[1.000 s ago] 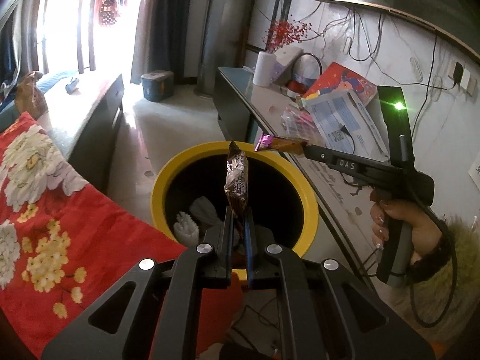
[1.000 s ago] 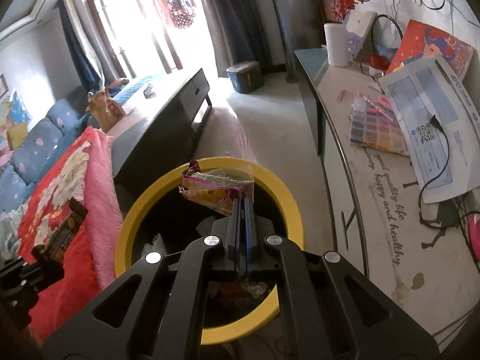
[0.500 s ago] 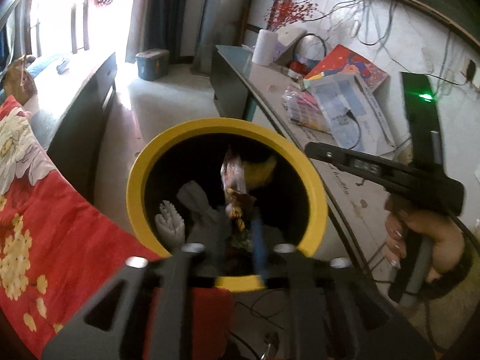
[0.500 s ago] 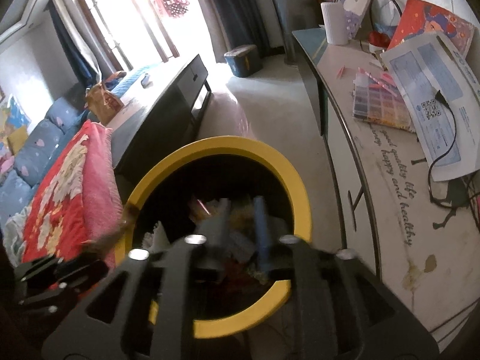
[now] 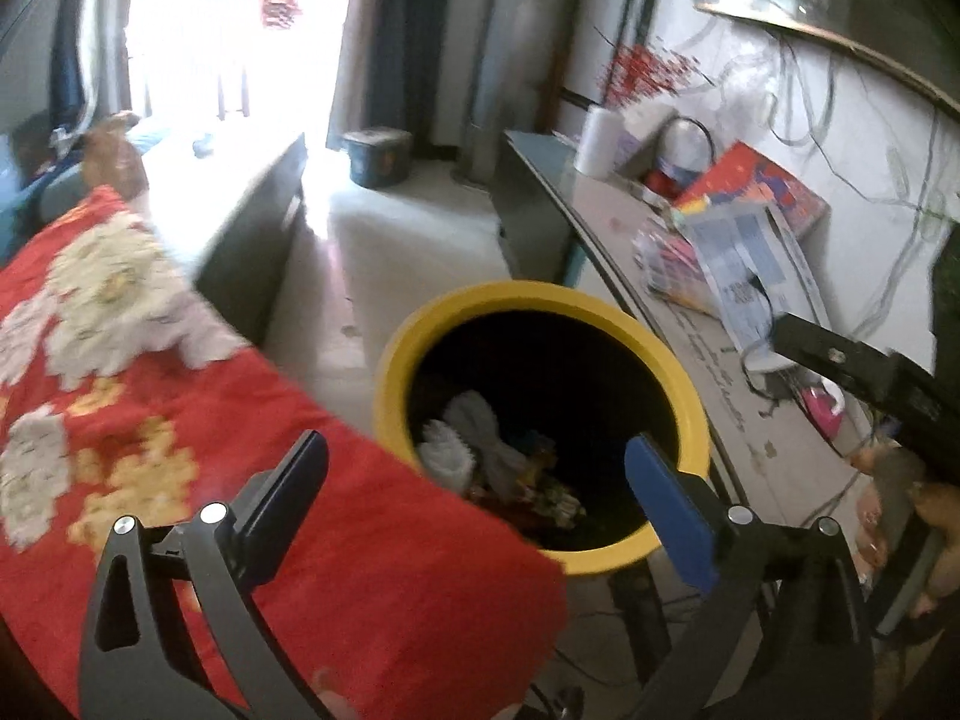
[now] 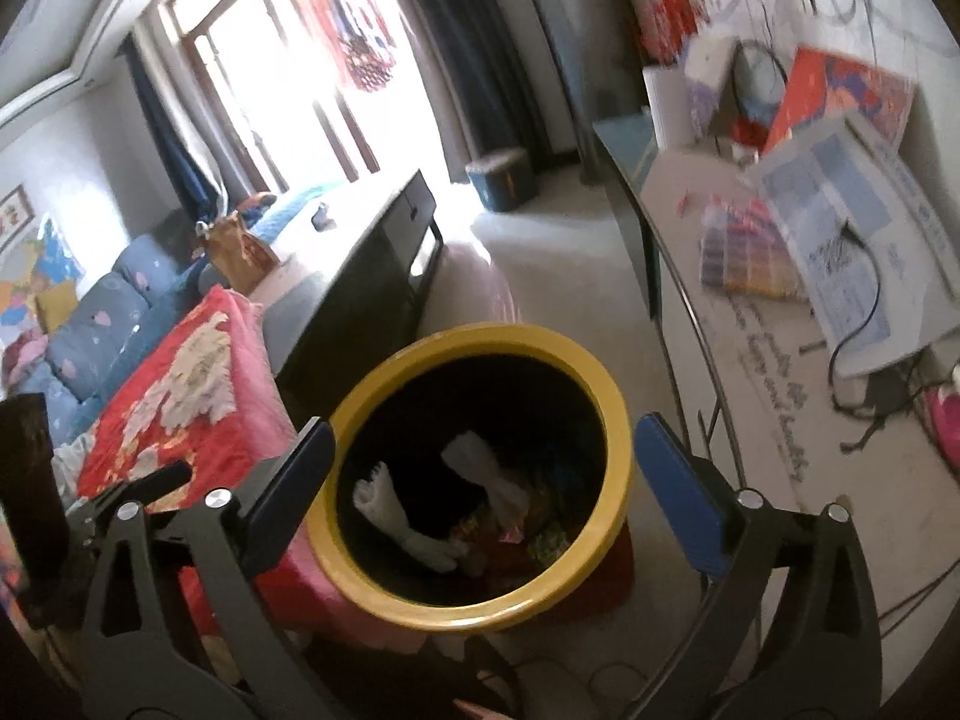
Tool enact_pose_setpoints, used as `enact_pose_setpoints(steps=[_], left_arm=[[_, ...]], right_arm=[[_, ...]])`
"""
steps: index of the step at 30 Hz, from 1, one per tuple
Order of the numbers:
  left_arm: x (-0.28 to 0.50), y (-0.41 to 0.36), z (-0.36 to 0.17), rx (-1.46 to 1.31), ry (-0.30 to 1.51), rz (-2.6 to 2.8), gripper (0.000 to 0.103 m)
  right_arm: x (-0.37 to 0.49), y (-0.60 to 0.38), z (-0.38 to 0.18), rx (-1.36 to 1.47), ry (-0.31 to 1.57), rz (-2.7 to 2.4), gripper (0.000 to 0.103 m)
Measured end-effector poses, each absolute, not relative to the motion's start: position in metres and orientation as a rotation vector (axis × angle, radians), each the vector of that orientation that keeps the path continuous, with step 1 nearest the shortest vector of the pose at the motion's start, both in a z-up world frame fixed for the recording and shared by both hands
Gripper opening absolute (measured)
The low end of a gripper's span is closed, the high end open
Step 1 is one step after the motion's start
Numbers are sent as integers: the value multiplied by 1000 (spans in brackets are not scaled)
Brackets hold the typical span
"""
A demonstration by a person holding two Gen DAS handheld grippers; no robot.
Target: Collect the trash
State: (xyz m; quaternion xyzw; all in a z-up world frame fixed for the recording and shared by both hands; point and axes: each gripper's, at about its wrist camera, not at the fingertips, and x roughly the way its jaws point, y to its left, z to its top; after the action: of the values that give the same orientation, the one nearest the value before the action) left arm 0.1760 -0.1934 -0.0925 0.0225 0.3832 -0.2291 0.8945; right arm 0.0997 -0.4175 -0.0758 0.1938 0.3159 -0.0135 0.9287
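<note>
A round yellow-rimmed bin (image 5: 690, 414) with a black inside stands on the floor; it also shows in the right wrist view (image 6: 618, 420). White crumpled tissue (image 5: 474, 444) and colourful wrappers (image 6: 534, 534) lie at its bottom. My left gripper (image 5: 474, 492) is open and empty, its jaws spread over the near side of the bin. My right gripper (image 6: 486, 474) is open and empty above the bin mouth. The right gripper's body (image 5: 852, 366) shows at the right of the left wrist view.
A red flowered blanket (image 5: 120, 372) lies left of the bin. A long side table (image 6: 780, 360) at the right holds papers, a red book, cables and a paper roll. A dark low cabinet (image 6: 372, 276) stands beyond, with pale floor between.
Both grippers opened and let go of their wrappers, which fell into the bin. Both grippers have pulled back a little from the bin.
</note>
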Motion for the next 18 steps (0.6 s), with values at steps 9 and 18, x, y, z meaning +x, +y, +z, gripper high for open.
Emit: enact_pose_setpoints(steps=[9,18], left_arm=[[143,-132,-65,13,723,-323,96],[87,-80,-50,20,607,-168,96]], right_arm=[[72,-348,-47,211,508,59,92],[39,-298,-33,133,321,70,92]])
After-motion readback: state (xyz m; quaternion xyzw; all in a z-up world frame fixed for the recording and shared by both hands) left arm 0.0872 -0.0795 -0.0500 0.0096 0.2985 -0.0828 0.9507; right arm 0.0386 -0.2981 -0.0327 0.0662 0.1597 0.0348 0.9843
